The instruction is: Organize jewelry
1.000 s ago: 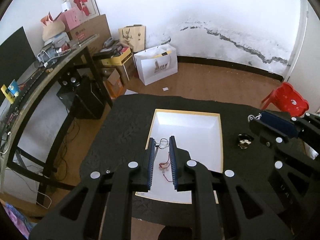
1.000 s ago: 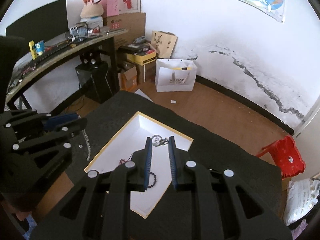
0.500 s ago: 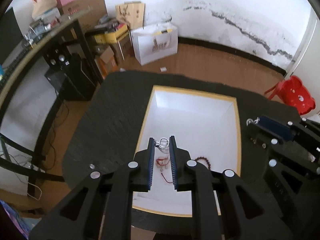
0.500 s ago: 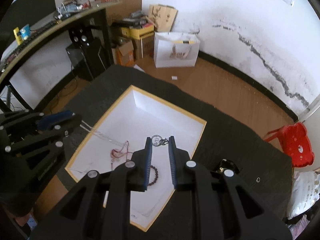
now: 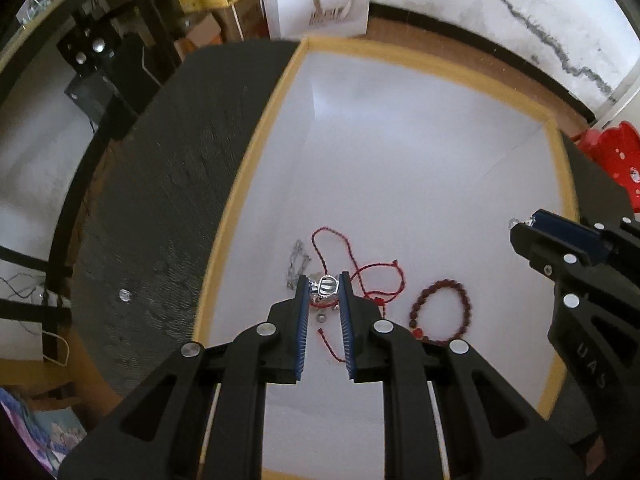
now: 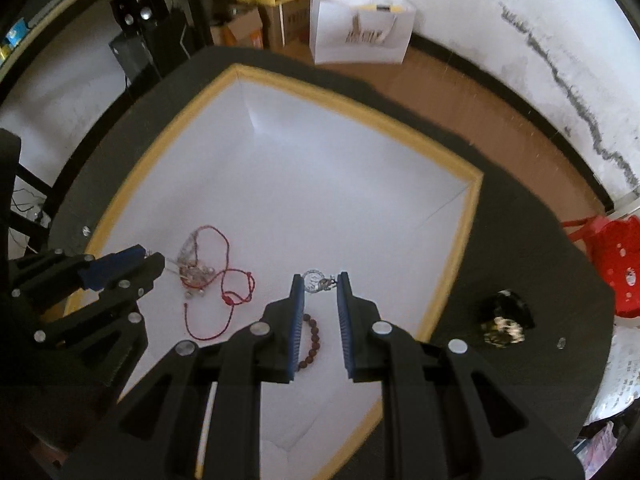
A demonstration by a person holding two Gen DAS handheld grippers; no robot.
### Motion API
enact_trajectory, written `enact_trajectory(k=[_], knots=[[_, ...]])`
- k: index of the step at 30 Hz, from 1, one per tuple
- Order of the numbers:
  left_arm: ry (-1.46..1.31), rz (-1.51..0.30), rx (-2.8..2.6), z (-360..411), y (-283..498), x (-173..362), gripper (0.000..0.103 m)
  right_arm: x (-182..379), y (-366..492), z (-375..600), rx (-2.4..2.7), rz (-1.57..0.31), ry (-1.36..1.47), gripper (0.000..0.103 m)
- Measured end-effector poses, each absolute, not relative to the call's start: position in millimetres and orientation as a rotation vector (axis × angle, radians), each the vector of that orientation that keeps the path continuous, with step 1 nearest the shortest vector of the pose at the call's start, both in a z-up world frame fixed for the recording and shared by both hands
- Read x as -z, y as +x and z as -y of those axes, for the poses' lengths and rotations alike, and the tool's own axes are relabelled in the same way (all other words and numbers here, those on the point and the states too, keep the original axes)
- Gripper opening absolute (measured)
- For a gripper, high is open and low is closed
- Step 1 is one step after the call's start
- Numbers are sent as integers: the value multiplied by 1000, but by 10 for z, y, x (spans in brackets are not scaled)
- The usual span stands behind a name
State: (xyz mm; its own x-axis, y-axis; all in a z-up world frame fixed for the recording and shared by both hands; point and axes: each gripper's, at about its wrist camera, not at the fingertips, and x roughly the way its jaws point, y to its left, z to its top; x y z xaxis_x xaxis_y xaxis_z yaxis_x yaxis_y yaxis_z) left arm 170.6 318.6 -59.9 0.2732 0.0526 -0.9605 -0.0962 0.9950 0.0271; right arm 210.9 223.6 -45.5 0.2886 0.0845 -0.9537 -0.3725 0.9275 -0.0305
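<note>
two black grippers hung steeply over the shallow white tray with the yellow rim [image 5: 256, 152], each pinching a small piece of silver jewellery at its fingertips. the left gripper [image 5: 325, 286] held a ribbed silver charm [image 5: 327, 285] between its blue pads, directly above the tangle of red cord [image 5: 352, 264] and thin silver chain [image 5: 298, 260] on the tray floor near the left rim. the right gripper [image 6: 319, 280] clamped a small silver ring with a clasp [image 6: 318, 280], above bare white floor, with the dark brown bead bracelet [image 6: 312, 340] lying just under its fingers. from where i stood, the left one looked closer to the pile, so its piece would likely drop there, the right's beside the beads. a dark ornament [image 6: 502, 320] sat outside the tray on the black table [image 6: 500, 240].
</note>
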Motion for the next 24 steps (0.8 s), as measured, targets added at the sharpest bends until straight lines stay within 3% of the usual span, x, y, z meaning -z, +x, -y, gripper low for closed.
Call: enact_trajectory(k=[15,17,19,20,24], knots=[[-37,-1381,-114,-3293,1828,1003,15,790,2239,-2258,-307,-1296,-276,19],[-43,-1386,-122,-3313,1824,1010,17,766,2227,-2248,-315,-1286,-269,49],[-52,-1387,-122,-3327,1803,1006,22,703,2201,-2242,-325,-1265,-273,64],[-51,-1387,-108,-3319,1795,992,25,670,2196,-2242,-324,-1260,-276,67],[-68,-1383,-57,-3245,1724,877,56,451,2142,-2152,-331,-1234,-247,75]])
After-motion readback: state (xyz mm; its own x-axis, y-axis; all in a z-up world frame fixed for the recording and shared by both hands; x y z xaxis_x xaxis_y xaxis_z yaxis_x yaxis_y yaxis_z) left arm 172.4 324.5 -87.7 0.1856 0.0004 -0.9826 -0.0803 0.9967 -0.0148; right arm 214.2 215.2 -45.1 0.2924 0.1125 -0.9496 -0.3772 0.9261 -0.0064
